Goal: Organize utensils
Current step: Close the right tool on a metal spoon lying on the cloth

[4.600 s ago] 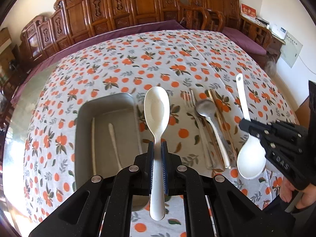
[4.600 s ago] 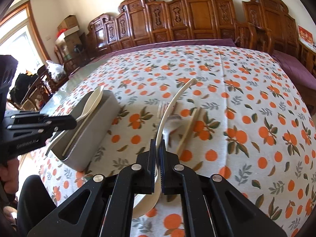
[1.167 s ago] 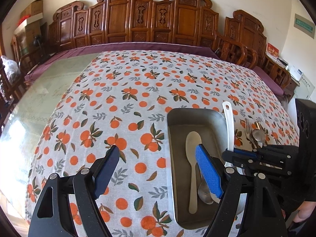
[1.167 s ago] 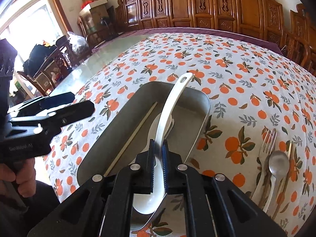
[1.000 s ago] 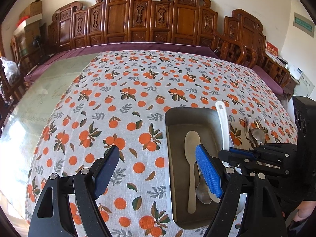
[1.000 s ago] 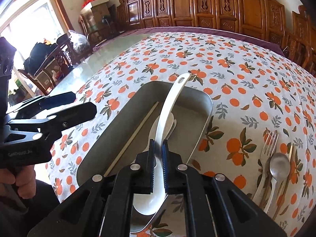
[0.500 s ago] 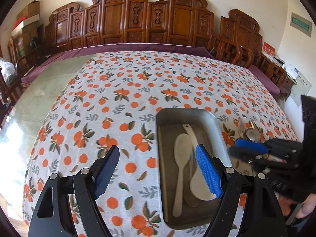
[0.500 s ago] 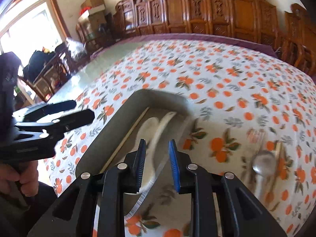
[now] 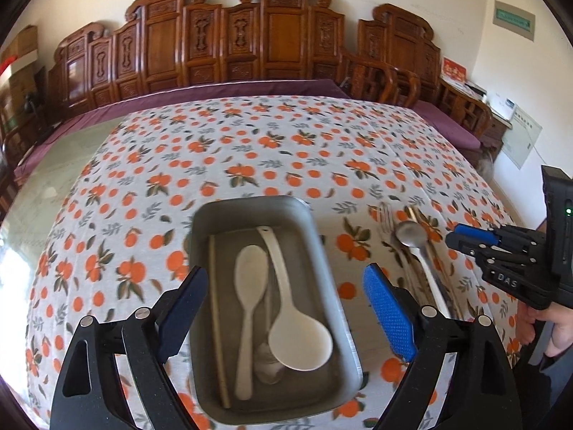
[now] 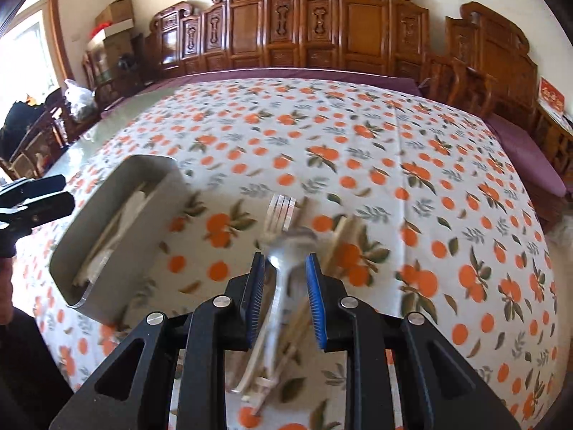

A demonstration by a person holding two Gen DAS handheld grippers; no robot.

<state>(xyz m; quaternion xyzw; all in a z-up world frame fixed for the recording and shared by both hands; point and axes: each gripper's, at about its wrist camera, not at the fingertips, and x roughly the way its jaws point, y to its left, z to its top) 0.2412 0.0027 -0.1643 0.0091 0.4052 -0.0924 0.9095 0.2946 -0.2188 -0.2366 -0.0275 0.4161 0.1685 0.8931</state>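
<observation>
Left wrist view: the metal tray [image 9: 324,251] is seen to hold a large white ladle [image 9: 299,337], a smaller white spoon [image 9: 250,286] and a chopstick [image 9: 216,308] along its left wall (a grey spoon bowl seems to lie beneath them, though blur makes this uncertain). So part of the sorting is judged done. Still out on the tablecloth [image 9: 250,150], just right of the tray, a fork [image 9: 388,222], a metal spoon [image 9: 412,233] and what appear to be chopsticks are left lying together. The left gripper [image 9: 284,299] is held spread wide above the tray, grasping nothing. The right gripper [image 9: 469,234] is seen beyond the loose pile.

Right wrist view: the right gripper [image 10: 284,299] is parted, its pads straddling the metal spoon [image 10: 286,251] without closing on it. The tray's near wall [image 10: 118,251] stands to the left, well clear; open cloth is available ahead and to the right, while the table edge falls away close below.
</observation>
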